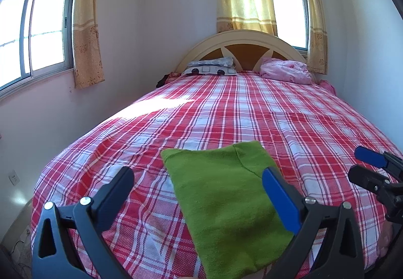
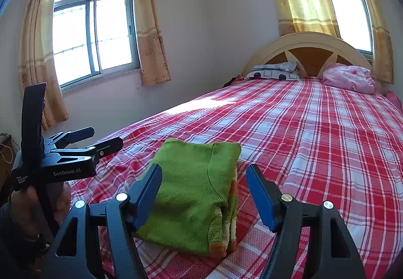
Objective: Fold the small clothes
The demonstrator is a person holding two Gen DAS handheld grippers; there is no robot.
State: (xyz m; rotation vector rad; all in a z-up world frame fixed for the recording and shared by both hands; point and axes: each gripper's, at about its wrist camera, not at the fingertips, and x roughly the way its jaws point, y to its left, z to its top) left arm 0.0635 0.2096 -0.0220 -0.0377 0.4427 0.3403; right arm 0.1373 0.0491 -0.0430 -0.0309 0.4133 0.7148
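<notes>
A green knitted garment (image 1: 221, 193) lies folded into a compact rectangle on the red plaid bed (image 1: 252, 112), near its foot. In the right wrist view the garment (image 2: 191, 193) shows stacked layers with orange and white trim at its near edge. My left gripper (image 1: 199, 178) is open and empty, its fingers spread above the garment without touching it. My right gripper (image 2: 204, 178) is open and empty, fingers either side of the garment's near right corner. The left gripper also shows at the left of the right wrist view (image 2: 100, 139), and the right gripper at the right edge of the left wrist view (image 1: 365, 165).
A patterned pillow (image 1: 211, 66) and a bunched pink quilt (image 1: 287, 70) lie at the headboard (image 1: 241, 39). Windows with yellow curtains (image 1: 87, 27) stand on the left and far walls. The bed's left edge drops to the floor by the wall.
</notes>
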